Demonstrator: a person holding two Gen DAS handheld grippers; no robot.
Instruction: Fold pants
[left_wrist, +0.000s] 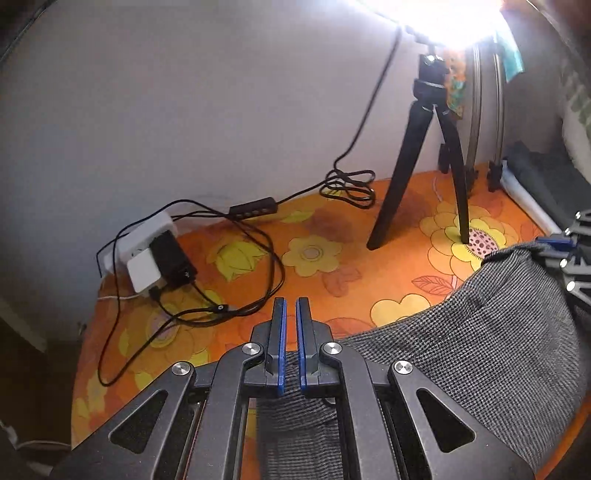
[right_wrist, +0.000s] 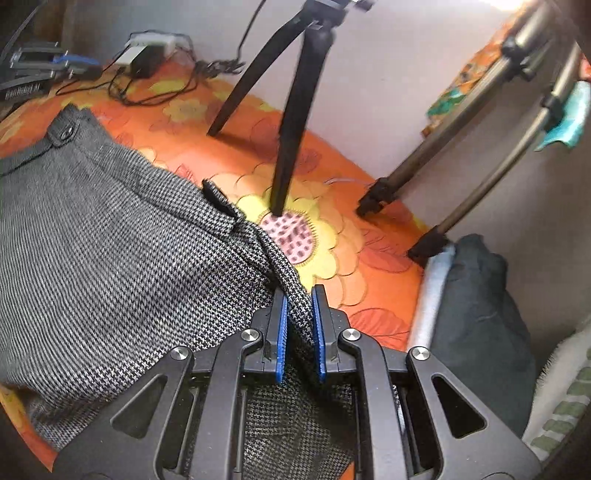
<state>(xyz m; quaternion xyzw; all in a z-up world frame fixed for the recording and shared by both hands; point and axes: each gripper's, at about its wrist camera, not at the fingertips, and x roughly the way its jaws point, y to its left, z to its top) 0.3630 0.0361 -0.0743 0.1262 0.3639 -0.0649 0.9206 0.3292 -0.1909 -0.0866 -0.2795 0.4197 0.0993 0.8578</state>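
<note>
Grey houndstooth pants (right_wrist: 110, 251) lie spread on an orange flowered cloth (right_wrist: 332, 258). Their waistband with a button runs along the far edge. My right gripper (right_wrist: 300, 295) is shut on a corner of the pants' waist edge, with the fabric pinched between its blue pads. In the left wrist view the pants (left_wrist: 480, 332) stretch from under my left gripper (left_wrist: 291, 306) to the right. The left jaws are nearly closed with grey fabric between their bases. The right gripper (left_wrist: 576, 254) shows at the right edge, on the fabric.
A black tripod (left_wrist: 424, 166) stands on the cloth near the wall, with a bright lamp above. A white power strip with adapters (left_wrist: 155, 251) and tangled cables lies at the left. Two metal stand legs (right_wrist: 461, 147) and a dark folded bundle (right_wrist: 480, 314) are at the right.
</note>
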